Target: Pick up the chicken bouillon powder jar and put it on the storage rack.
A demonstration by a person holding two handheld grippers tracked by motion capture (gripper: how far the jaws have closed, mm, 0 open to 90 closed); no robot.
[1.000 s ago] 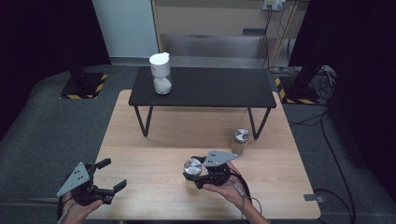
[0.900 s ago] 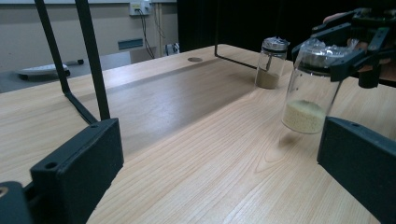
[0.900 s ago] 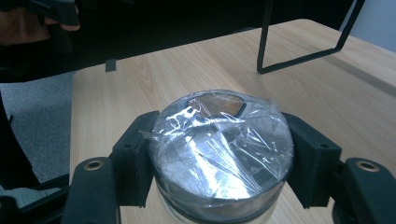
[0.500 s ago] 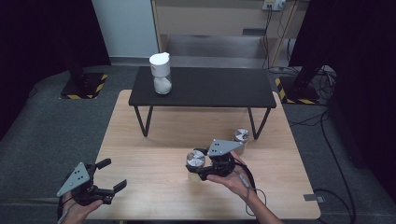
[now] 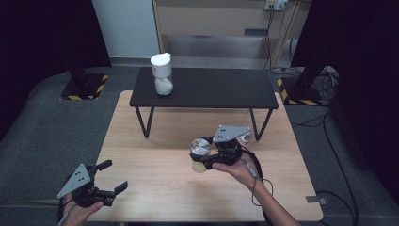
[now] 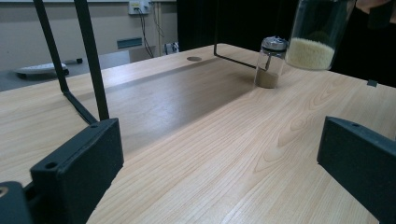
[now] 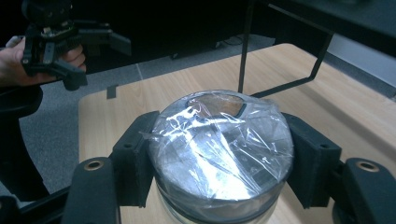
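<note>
At the desk's (image 5: 141, 141) near left corner, the left tongs (image 5: 106, 178) sit low in the person's left hand (image 5: 77, 212), their jaws spread wide with nothing but bare wood between them; the left gripper view looks along the desktop between the two black jaw pads. Farther in, right of the desk's middle, the right hand (image 5: 235, 167) holds the right tongs (image 5: 204, 153) above the wood, and their jaws are clamped on a glass jar (image 5: 199, 155). In the right gripper view the two pads press on either side of the jar's foil-wrapped cap (image 7: 222, 149), crinkled and shiny with a small opening near its far edge. The left gripper view shows the jar's lower part (image 6: 312, 46) hanging clear of the desk, filled with pale fine grains. Just beyond it, near the desk's right edge, a smaller shaker (image 6: 270, 63) with a metal cap and brownish contents stands upright on the wood. Across the desk's far edge stands a low black table (image 5: 207, 89) on thin metal legs, bearing a white-lidded container (image 5: 161, 73) toward its left end.
</note>
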